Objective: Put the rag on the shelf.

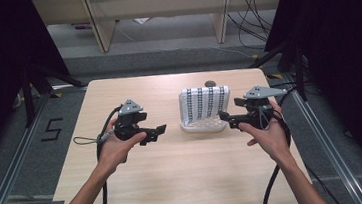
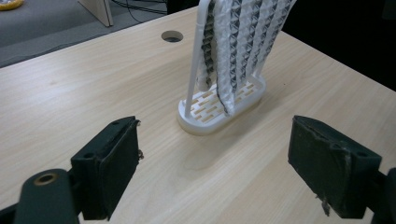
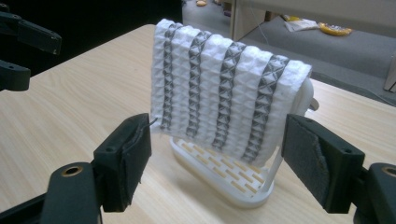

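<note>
A white cloth with dark grey stripes hangs over a small white rack standing near the middle of the wooden table. My left gripper is held open to the left of the rack, jaws empty and pointing toward it. My right gripper is open too, close to the rack's right end, with its jaws standing either side of the hanging cloth and nothing gripped.
A round hole sits in the table just behind the rack. Black curtains flank both sides. Wooden furniture legs and loose cables lie on the floor beyond the far edge.
</note>
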Action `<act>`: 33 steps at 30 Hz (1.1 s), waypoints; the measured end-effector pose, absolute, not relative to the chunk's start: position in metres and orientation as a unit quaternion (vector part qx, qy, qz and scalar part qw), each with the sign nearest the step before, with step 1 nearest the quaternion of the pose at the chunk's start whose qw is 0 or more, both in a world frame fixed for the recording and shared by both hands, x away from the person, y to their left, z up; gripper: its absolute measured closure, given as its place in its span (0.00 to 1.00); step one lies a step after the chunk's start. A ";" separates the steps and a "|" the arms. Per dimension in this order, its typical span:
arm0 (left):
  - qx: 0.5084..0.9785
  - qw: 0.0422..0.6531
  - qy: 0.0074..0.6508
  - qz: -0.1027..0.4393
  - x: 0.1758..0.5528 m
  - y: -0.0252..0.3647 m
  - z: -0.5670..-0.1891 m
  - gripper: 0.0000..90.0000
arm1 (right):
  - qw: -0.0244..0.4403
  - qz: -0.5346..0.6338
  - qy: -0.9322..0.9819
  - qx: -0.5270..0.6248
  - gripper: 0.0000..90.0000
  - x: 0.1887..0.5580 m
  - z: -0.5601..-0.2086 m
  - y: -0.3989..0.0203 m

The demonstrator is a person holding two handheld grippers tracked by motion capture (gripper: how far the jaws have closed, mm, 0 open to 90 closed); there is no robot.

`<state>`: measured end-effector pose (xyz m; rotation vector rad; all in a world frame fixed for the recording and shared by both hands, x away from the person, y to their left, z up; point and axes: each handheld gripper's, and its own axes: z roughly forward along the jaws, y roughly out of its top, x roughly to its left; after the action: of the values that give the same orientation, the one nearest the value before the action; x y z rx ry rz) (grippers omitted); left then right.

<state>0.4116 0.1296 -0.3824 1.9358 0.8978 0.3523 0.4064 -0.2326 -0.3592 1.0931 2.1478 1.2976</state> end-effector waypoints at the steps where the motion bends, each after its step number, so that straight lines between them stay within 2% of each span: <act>1: 0.785 0.478 0.367 0.141 0.410 0.129 -0.384 0.18 | 0.202 0.466 0.770 0.388 0.28 0.406 -0.360 -0.233; 33: 0.799 0.471 0.345 0.145 0.373 0.137 -0.419 0.18 | 0.189 0.467 0.771 0.391 0.28 0.378 -0.393 -0.241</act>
<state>0.3733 0.1365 -0.4187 1.9557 0.8453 0.3542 0.3782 -0.2415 -0.3935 1.0989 2.1680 1.3124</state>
